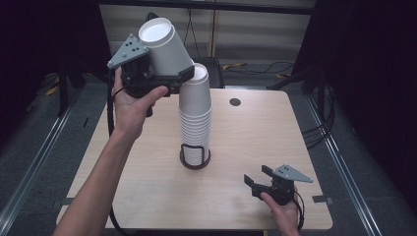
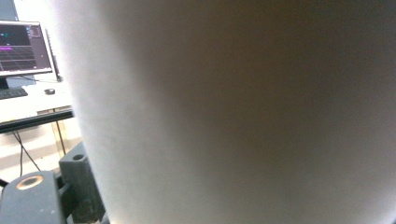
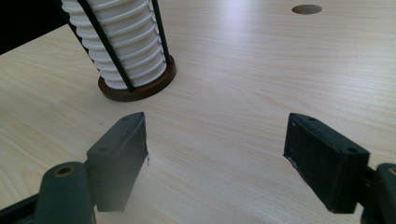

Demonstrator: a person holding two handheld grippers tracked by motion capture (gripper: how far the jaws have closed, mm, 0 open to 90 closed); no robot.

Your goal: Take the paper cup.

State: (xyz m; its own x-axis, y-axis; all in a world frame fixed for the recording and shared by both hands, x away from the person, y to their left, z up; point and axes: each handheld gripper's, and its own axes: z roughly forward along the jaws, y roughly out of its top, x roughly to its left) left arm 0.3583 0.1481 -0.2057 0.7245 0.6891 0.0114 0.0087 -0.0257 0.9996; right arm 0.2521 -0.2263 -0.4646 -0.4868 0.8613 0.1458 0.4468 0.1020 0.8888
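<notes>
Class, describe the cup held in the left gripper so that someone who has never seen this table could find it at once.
Start at the wooden table and find the tall stack of white cups in its dark wire holder near the middle. Just above and left of the stack's top, the left gripper grips one white cup. Unlike the stacked cups, it is alone, in the air, and tilted.

Left forearm extends up from the lower left, hand (image 1: 132, 101) raised high, gripping the left gripper (image 1: 164, 73), whose jaws are closed on a held item. Right hand (image 1: 282, 209) sits low at lower right; right gripper (image 3: 215, 154) jaws spread wide apart.
</notes>
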